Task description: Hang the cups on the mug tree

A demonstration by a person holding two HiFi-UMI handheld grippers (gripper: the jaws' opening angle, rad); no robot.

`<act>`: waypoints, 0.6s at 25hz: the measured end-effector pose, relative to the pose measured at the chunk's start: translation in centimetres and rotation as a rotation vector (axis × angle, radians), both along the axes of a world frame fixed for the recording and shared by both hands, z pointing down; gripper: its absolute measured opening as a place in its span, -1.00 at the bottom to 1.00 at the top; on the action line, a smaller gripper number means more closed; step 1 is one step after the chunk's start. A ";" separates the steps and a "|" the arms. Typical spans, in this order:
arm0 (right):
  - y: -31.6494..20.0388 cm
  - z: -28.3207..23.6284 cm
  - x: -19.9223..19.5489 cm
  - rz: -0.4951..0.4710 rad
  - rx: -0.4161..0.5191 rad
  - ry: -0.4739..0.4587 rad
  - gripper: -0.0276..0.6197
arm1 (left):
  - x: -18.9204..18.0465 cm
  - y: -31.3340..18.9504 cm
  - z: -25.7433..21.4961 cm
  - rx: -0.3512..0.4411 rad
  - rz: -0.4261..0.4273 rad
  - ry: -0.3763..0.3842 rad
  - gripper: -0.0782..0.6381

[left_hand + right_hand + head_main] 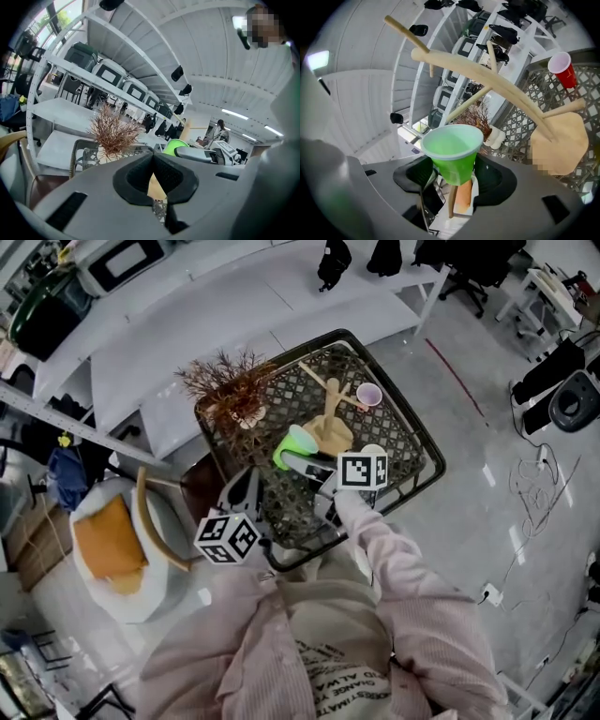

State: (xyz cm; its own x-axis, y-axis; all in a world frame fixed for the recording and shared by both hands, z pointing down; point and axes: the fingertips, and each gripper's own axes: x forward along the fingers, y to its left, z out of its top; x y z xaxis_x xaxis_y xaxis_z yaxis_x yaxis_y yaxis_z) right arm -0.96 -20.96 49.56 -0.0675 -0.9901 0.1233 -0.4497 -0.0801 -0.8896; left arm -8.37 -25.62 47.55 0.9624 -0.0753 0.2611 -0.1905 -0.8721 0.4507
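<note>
The right gripper (454,176) is holding the green cup (452,150). Its jaws are standing wide, the pads are pressing on the cup's lower body from both sides, and the open mouth is tipping toward the camera in the right gripper view. From the head view, that cup is hanging in the air over the dark mesh surface (281,512), just on the near side of the wooden mug tree (330,413) and not touching it.

In the right gripper view the mug tree's long trunk is slanting across the picture above the cup, with its pegs branching off to both sides. The red cup (562,68) is sitting on the mesh beyond the tree's base, apart from both grippers.

The left gripper (153,157) is hovering low at the near edge of the surface. Its jaws are meeting at the tips and nothing is sitting between them. Past those tips the dried spiky plant (112,131) is standing at the far left of the surface, well apart from the mug tree.

A chair with an orange cushion (108,540) is standing on the floor to the person's left.
</note>
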 end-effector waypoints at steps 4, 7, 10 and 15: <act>0.0 -0.3 0.8 -0.032 0.031 -0.067 -0.07 | 0.7 0.2 -0.4 0.010 -0.034 0.000 -0.79; -0.2 -0.5 1.4 -0.048 0.053 -0.114 -0.07 | 1.3 0.3 -0.7 0.017 -0.052 0.002 -0.79; -0.2 0.0 1.9 -0.049 0.031 -0.169 -0.07 | 1.9 0.2 -0.9 0.026 -0.066 0.004 -0.79; -0.3 -0.2 2.8 -0.060 0.069 -0.187 -0.07 | 2.4 0.4 -1.3 0.036 -0.084 0.012 -0.79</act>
